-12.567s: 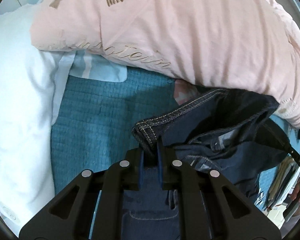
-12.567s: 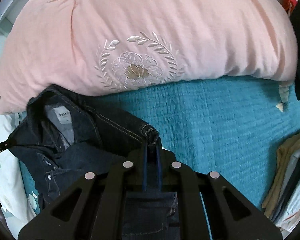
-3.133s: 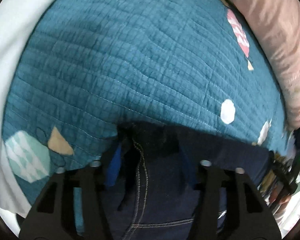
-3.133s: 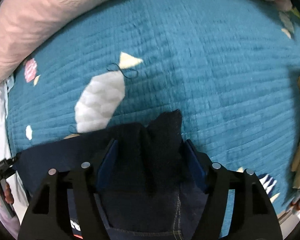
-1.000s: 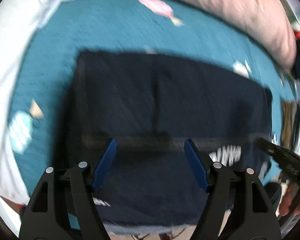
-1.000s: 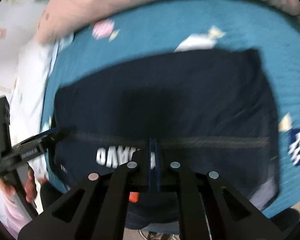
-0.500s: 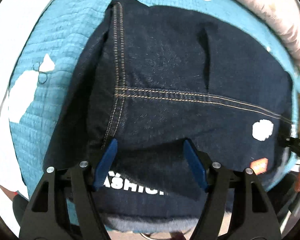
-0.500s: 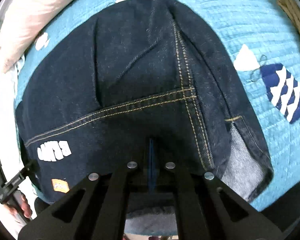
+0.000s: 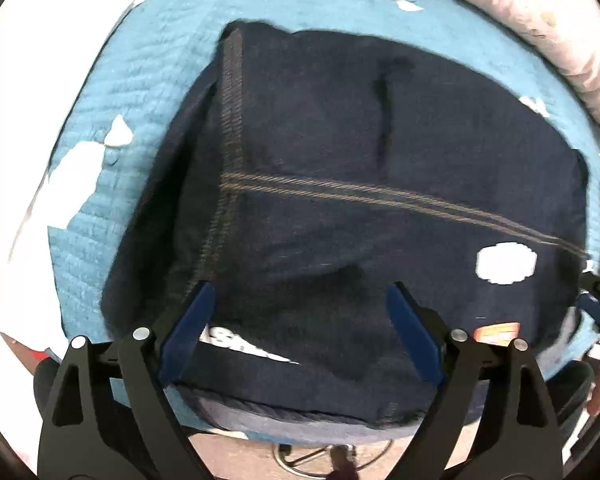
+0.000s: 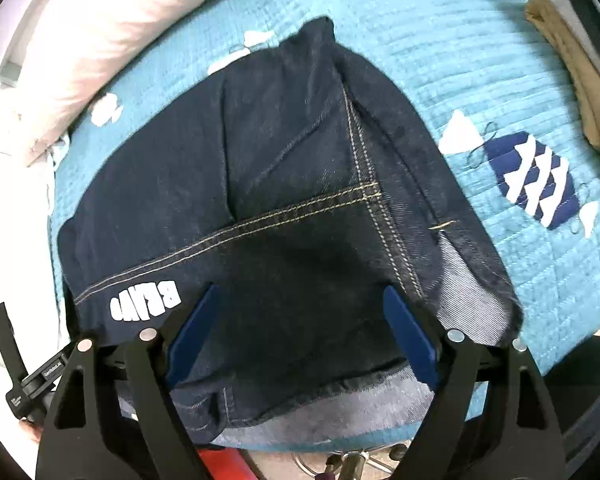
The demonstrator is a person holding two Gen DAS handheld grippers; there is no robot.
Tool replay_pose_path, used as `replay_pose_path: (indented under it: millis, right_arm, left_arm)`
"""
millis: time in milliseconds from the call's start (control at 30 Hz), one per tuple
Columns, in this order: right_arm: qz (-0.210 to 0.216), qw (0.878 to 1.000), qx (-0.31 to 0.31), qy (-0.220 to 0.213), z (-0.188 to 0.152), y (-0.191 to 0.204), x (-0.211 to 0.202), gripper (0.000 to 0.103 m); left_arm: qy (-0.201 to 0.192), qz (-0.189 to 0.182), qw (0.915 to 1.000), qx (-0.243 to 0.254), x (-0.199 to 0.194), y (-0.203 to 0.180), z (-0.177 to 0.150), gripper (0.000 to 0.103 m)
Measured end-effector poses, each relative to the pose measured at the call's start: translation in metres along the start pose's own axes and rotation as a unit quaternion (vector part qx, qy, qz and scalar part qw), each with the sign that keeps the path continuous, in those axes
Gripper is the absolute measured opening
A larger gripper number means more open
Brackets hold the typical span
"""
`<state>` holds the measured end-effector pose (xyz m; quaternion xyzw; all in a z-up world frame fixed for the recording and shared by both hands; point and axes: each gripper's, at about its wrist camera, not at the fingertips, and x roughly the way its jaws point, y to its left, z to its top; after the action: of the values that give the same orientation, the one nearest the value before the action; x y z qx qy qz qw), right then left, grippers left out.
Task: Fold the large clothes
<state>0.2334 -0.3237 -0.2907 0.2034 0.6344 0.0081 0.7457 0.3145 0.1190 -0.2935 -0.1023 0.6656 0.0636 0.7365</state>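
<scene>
A dark denim jacket [image 9: 360, 168] lies folded into a rough rectangle on the teal quilt [image 9: 148, 80], back side up, with tan seams and white print near its front edge. It also shows in the right wrist view [image 10: 284, 208]. My left gripper [image 9: 298, 300] is open above the jacket's near left part and holds nothing. My right gripper [image 10: 300, 300] is open above the jacket's near right part and holds nothing. The right gripper's tip shows at the far right of the left wrist view [image 9: 596, 304].
A pink duvet [image 10: 112, 20] lies along the far side of the bed. A stack of folded clothes [image 10: 572, 52] sits at the right. White bedding [image 9: 16, 128] lies at the left. The bed's front edge is just under both grippers, with floor below.
My right gripper has opened; it was shut half a second ago. Both grippers sit a little lower over the flat folded jacket. Earlier both held the jacket's cuffs.
</scene>
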Motion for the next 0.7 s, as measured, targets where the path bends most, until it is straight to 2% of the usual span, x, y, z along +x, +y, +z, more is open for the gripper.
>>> replay_pose_path:
  millis: [100, 267, 333, 400, 533, 567, 600, 633, 667, 700]
  right_arm:
    - [-0.026, 0.999, -0.020, -0.017, -0.002, 0.002, -0.018, 0.081]
    - [-0.053, 0.997, -0.025, -0.049, -0.001, -0.003, -0.035, 0.088]
    - [-0.071, 0.996, -0.019, -0.041, 0.005, -0.015, -0.030, 0.093]
    - [-0.080, 0.996, -0.003, -0.034, 0.012, -0.029, -0.023, 0.094]
    - [-0.071, 0.997, 0.025, 0.013, 0.020, -0.058, -0.001, 0.094]
    - [-0.060, 0.998, 0.023, 0.029, 0.019, -0.063, 0.007, 0.094]
    - [-0.051, 0.998, 0.022, 0.038, 0.017, -0.065, 0.013, 0.094]
    - [-0.043, 0.998, 0.021, 0.047, 0.015, -0.066, 0.018, 0.094]
    - [-0.033, 0.998, 0.019, 0.049, 0.012, -0.066, 0.023, 0.092]
    - [-0.030, 0.998, 0.019, 0.045, 0.010, -0.066, 0.026, 0.079]
  left_arm:
    - [-0.009, -0.029, 0.9995, 0.004, -0.014, -0.019, 0.015, 0.088]
    - [-0.028, -0.068, 0.9970, 0.025, -0.032, -0.075, 0.069, 0.089]
    - [-0.032, -0.077, 0.9959, 0.035, -0.034, -0.095, 0.087, 0.089]
    - [-0.032, -0.078, 0.9953, 0.047, -0.029, -0.116, 0.110, 0.089]
    - [0.016, -0.105, 0.9933, 0.046, 0.004, -0.134, 0.128, 0.088]
    - [0.039, -0.114, 0.9918, 0.043, 0.020, -0.137, 0.132, 0.084]
    - [0.057, -0.104, 0.9923, 0.038, 0.036, -0.137, 0.134, 0.073]
    - [0.062, -0.076, 0.9945, 0.036, 0.050, -0.139, 0.134, 0.053]
    - [0.065, -0.049, 0.9957, 0.045, 0.065, -0.140, 0.134, 0.052]
    - [0.058, -0.047, 0.9958, 0.053, 0.068, -0.142, 0.134, 0.052]
